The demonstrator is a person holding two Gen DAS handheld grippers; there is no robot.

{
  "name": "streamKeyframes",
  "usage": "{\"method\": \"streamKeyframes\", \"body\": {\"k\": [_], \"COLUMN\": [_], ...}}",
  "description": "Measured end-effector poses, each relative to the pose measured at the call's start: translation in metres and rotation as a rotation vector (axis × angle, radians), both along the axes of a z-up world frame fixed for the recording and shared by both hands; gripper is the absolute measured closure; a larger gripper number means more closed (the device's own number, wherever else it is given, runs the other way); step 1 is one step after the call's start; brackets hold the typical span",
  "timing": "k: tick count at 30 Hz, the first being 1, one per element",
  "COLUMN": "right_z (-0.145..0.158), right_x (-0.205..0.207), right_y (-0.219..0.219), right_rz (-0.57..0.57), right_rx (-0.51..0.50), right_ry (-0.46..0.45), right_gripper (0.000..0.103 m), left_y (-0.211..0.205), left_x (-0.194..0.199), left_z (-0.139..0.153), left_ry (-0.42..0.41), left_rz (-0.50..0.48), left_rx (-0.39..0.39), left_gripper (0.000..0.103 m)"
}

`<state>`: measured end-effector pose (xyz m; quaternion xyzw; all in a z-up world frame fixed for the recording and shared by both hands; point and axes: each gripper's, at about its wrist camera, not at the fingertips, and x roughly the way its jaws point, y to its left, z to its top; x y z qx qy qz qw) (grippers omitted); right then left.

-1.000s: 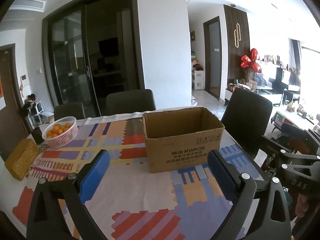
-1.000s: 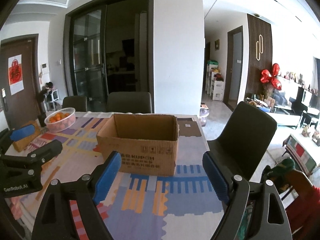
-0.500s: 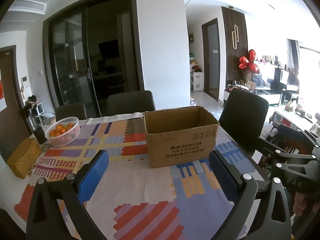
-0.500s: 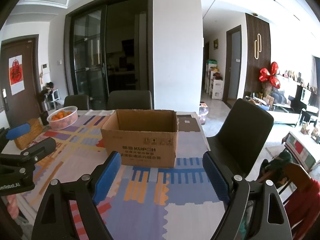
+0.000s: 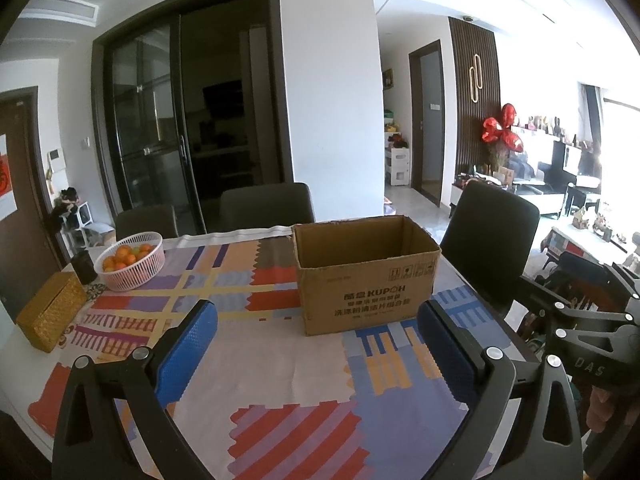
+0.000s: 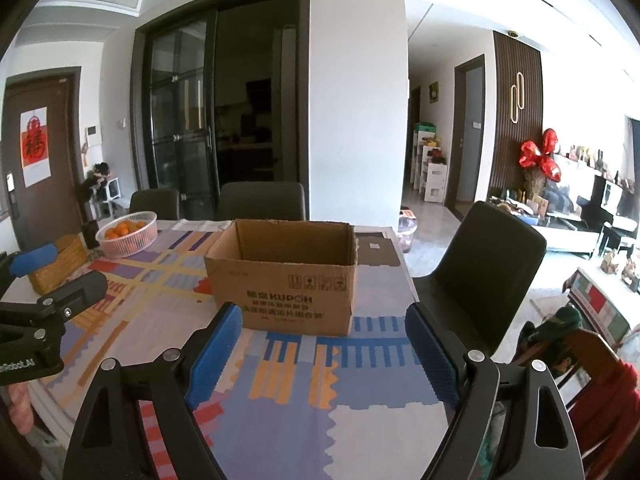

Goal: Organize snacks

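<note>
Squarely ahead, both open gripper (image 5: 316, 322) (image 6: 324, 324) pairs frame a corrugated cardboard box (image 5: 366, 274).

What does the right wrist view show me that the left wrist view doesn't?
Only the right wrist view: the open right tongs up close, the whole red poster on the door, and a flat cardboard piece behind the box.

Only the left wrist view: the open left tongs up close.

Both: the open cardboard box, its visible inside showing no snacks, the basket of oranges, the woven gold box and the patterned tablecloth.
</note>
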<state>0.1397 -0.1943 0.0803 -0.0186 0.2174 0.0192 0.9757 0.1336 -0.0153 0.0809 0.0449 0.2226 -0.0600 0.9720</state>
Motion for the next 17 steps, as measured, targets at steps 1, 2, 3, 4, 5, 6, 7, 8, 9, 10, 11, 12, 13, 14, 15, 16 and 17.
{"method": "streamKeyframes", "body": {"k": [1,2,3,4,5,6,7,8,9,10,11,12,13,14,15,16,17], "right_z": [0.0002,0.0000,-0.0002,0.0001,0.0002,0.0008,0.0009,0.0004,0.0005,0.0007,0.0007,0.0005,0.0005,0.0005,0.0006,0.0006,0.0007], "right_x": [-0.0002,-0.0002,-0.0010,-0.0006,-0.0004,-0.0004,-0.0004,-0.0002,-0.0003,-0.0005,-0.0003,-0.0004,-0.0005,-0.0005,-0.0004,-0.0008,-0.0008], "right_y": [-0.0002,0.0003,0.0011,0.0008,0.0004,0.0003,0.0001,0.0006,0.0003,0.0005,0.0007,0.0005,0.0006,0.0007,0.0006,0.0007,0.0009], "right_rz": [0.000,0.000,0.001,0.001,0.001,0.003,0.004,0.005,0.006,0.005,0.004,0.006,0.007,0.005,0.004,0.004,0.005], "right_rx": [-0.002,-0.002,0.000,0.002,0.002,0.002,0.002,0.001,0.002,0.002,-0.002,-0.001,0.001,0.001,0.000,0.001,0.000], "right_ry": [0.000,0.001,0.002,0.002,0.004,0.003,0.002,0.004,0.005,0.003,0.004,0.006,0.005,0.005,0.007,0.007,0.006], "right_gripper": [0.019,0.019,0.019,0.019,0.019,0.019,0.019,0.019,0.019,0.019,0.019,0.019,0.019,0.019,0.019,0.019,0.019], "left_y": [0.0004,0.0006,0.0005,0.0006,0.0006,0.0006,0.0011,0.0012,0.0017,0.0018,0.0021,0.0023,0.0024,0.0027,0.0028,0.0032,0.0031], "left_x": [-0.0004,-0.0006,-0.0008,-0.0010,-0.0012,-0.0008,-0.0010,-0.0011,-0.0010,-0.0013,-0.0014,-0.0016,-0.0011,-0.0014,-0.0017,-0.0017,-0.0019], "left_z": [0.0006,0.0008,0.0011,0.0009,0.0007,0.0003,0.0006,0.0003,0.0002,0.0004,0.0005,0.0005,0.0005,0.0005,0.0007,0.0007,0.0007], "left_ry": [-0.002,-0.005,-0.006,-0.007,-0.008,-0.004,-0.002,-0.002,0.000,0.003,0.003,0.004,0.004,0.004,0.002,0.002,0.002], "left_rz": [0.001,0.002,0.002,0.003,0.003,0.003,0.003,0.004,0.004,0.005,0.005,0.006,0.006,0.008,0.009,0.012,0.012], "left_rx": [-0.003,-0.004,-0.003,-0.003,-0.003,-0.004,-0.006,-0.008,-0.011,-0.014,-0.015,-0.015,-0.016,-0.016,-0.015,-0.014,-0.013], "left_gripper": [0.001,0.001,0.001,0.001,0.001,0.001,0.001,0.001,0.001,0.001,0.001,0.001,0.001,0.001,0.001,0.001,0.001]}}
